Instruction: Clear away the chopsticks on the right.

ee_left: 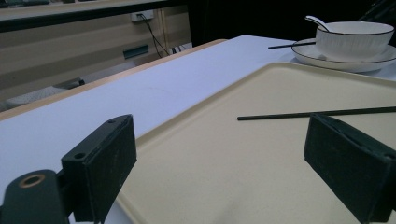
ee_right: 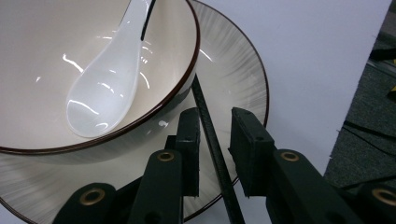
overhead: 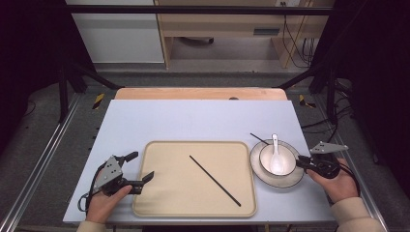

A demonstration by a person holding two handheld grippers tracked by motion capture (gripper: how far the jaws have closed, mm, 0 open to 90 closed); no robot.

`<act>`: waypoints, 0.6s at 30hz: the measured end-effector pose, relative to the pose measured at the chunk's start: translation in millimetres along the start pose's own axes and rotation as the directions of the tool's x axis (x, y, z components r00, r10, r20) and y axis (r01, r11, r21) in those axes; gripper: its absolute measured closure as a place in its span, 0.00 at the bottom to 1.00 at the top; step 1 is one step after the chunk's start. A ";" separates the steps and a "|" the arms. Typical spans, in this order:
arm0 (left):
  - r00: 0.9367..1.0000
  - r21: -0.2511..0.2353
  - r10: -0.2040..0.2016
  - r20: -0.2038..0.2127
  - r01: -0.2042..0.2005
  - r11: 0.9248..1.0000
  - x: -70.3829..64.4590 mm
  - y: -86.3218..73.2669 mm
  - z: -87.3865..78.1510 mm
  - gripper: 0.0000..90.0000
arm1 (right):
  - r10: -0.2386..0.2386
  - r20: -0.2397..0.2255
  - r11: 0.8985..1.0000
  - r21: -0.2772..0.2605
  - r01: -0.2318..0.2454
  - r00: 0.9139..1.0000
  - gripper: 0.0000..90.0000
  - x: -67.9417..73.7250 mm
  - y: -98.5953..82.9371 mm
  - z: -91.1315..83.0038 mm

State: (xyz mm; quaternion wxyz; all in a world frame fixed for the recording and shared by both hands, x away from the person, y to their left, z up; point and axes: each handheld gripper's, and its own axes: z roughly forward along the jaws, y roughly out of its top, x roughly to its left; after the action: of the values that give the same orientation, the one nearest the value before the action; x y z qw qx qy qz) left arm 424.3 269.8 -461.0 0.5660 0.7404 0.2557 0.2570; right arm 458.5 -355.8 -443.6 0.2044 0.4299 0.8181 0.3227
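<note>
The work looks like moving a pair of black chopsticks onto the beige tray (overhead: 145, 203), and it seems about half done. 1 chopstick (overhead: 215, 180) already lies diagonally on the tray, right of its middle. The second chopstick (ee_right: 212, 135) is at the plate (overhead: 295, 180), which sits just right of the tray with the white bowl (overhead: 289, 155) and white spoon (overhead: 276, 157) on it. Left to do, as I judge it: grip this chopstick, carry it over and lay it on the tray.

The right gripper (overhead: 303, 161) is at the plate's right edge. The right gripper view shows what the high view cannot: the second chopstick runs between the 2 jaws, which stand a little apart on either side of it with small gaps, not yet pinching, and its far part passes under the bowl. From above, its other tip pokes out on the plate's far left.

The left gripper (overhead: 139, 170) waits at the tray's left edge, jaws spread wide and empty. The left gripper view shows the tray chopstick lying flat beyond its jaws.
</note>
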 end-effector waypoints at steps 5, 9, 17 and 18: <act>1.000 -0.002 0.002 0.000 -0.002 1.000 -0.2 0.4 -0.3 0.10 | -0.001 0.002 1.000 0.017 0.001 1.000 0.83 0.5 -0.8 1.7; 1.000 -0.001 0.002 0.002 -0.002 1.000 -0.6 0.4 0.2 0.10 | -0.005 -0.001 1.000 0.026 0.005 1.000 0.85 -1.2 -2.6 2.8; 1.000 0.004 0.003 0.002 -0.003 1.000 -0.6 0.1 0.4 0.10 | -0.010 -0.012 0.999 0.036 0.011 1.000 0.92 -2.3 -6.2 4.2; 1.000 0.004 0.003 0.002 -0.003 1.000 -0.6 0.1 0.4 0.10 | -0.010 -0.012 0.999 0.036 0.011 1.000 0.92 -2.3 -6.2 4.2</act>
State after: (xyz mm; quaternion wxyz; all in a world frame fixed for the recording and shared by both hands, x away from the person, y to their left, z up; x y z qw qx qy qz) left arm 424.2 269.1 -461.1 0.5643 0.7423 0.2546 0.2566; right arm 458.8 -358.9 -450.8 0.1936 0.4273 0.8272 0.3093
